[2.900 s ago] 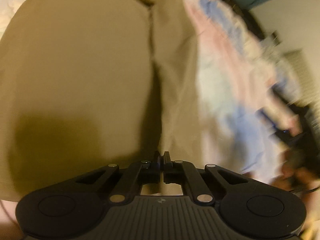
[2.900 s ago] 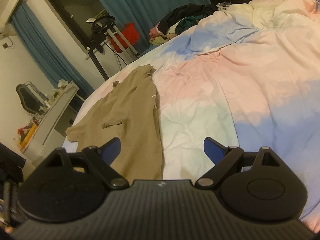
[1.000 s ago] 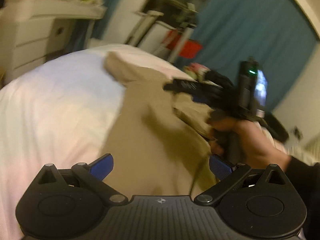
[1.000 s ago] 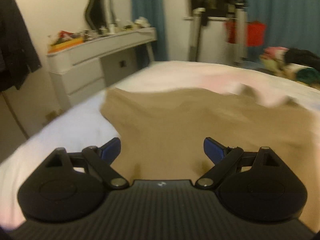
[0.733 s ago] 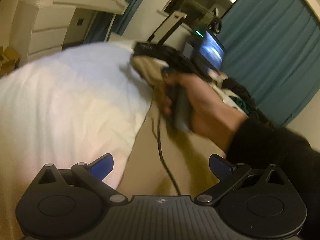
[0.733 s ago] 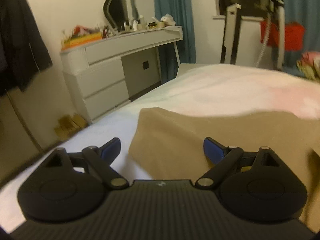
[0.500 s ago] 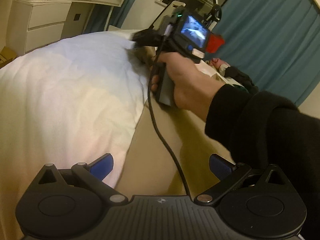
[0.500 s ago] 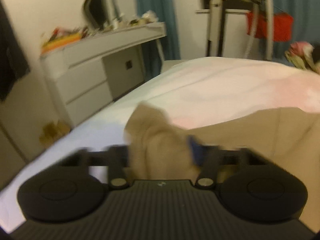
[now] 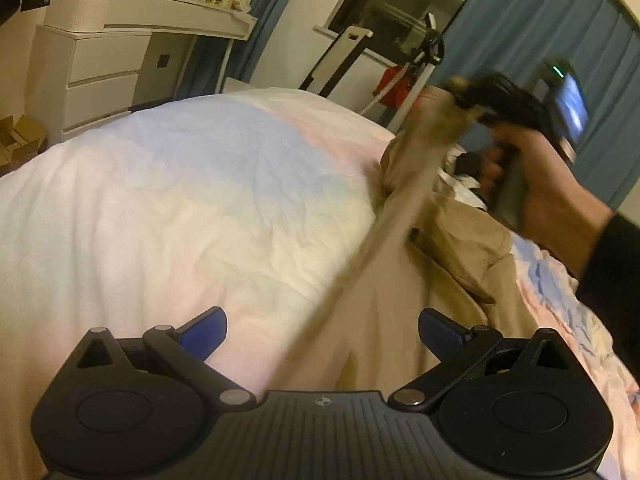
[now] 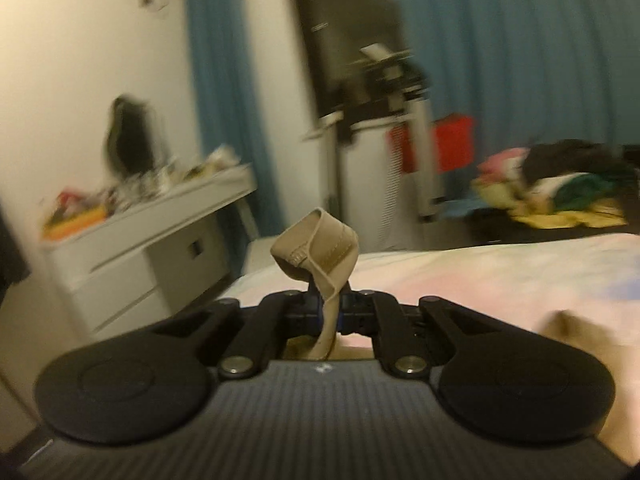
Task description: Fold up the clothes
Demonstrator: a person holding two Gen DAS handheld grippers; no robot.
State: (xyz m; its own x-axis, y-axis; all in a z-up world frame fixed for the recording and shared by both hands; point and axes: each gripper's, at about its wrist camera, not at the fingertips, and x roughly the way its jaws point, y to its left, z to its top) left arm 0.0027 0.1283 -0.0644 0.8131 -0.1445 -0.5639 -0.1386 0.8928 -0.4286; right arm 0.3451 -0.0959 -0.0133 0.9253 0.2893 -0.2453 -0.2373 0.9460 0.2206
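A tan garment point(image 9: 452, 240) lies on the pastel duvet point(image 9: 192, 200) at the right of the left wrist view. One sleeve point(image 9: 404, 200) is pulled up taut from it. My right gripper point(image 10: 330, 314) is shut on the tan sleeve's cuff point(image 10: 316, 250), which curls above the closed jaws. It also shows in the left wrist view point(image 9: 468, 90), raised above the bed and held by a hand. My left gripper point(image 9: 322, 330) is open and empty, low over the duvet beside the garment's near edge.
A white dresser point(image 9: 100, 64) with clutter on top stands left of the bed. An exercise machine point(image 10: 384, 136) and a red bin point(image 10: 452, 142) stand by blue curtains point(image 9: 540, 28). A pile of clothes point(image 10: 560, 184) lies on the floor at the right.
My right gripper has shut on the sleeve cuff and lifted it up and to the right, off the bed. My left gripper stays open in place.
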